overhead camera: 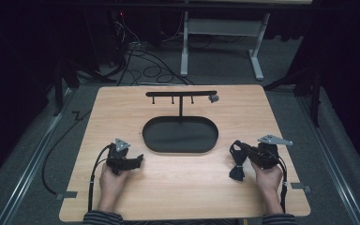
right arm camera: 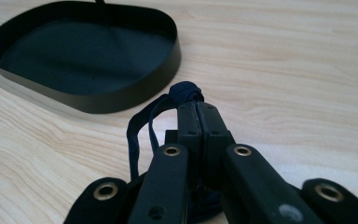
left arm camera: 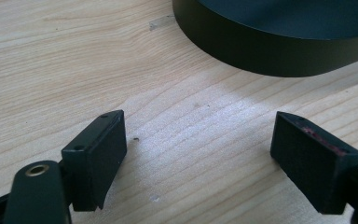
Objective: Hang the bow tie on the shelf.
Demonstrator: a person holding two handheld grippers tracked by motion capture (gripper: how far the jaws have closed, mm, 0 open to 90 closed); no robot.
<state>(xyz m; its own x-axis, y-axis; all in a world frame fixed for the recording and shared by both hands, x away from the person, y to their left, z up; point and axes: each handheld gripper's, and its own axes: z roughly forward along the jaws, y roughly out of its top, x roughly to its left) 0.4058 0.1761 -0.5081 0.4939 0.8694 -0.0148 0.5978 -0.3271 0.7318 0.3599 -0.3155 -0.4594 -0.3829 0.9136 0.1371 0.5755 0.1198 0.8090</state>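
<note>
Hands come in from the bottom edge of the high view, each wrapped around the body of a tool, with striped sleeves at the wrists. The left hand (overhead camera: 111,180) rests low on the tabletop (overhead camera: 187,187), its left tool (overhead camera: 138,161) pointing toward the near left end of the black oval tray (overhead camera: 150,140). In the left gripper view its two black jaws stand wide apart, nothing between them but bare wood grain, and the tray's curved wall lies just ahead of them.

The right hand (overhead camera: 267,180) sits on the opposite side, its forearm angled slightly inward and its right tool (overhead camera: 236,149) aimed left toward the tray's right end. That tool's jaws are pressed together on a dark fabric strap (right arm camera: 185,92): in the right gripper view a knotted or bunched bit of the fabric pokes out just past the closed jaw tips, and a loop of the same band curves down along the left side of the jaws. From above, the strap hangs from the jaw tips and ends in a dark bunch (overhead camera: 237,172) just beside the right hand; whether that end touches the wood is hard to tell. The strap lies outside the tray, near its right end.

Behind the tray a thin post carries a black crossbar (overhead camera: 181,93) with small pegs hanging below it and a small grey piece (overhead camera: 213,98) at its right end.
</note>
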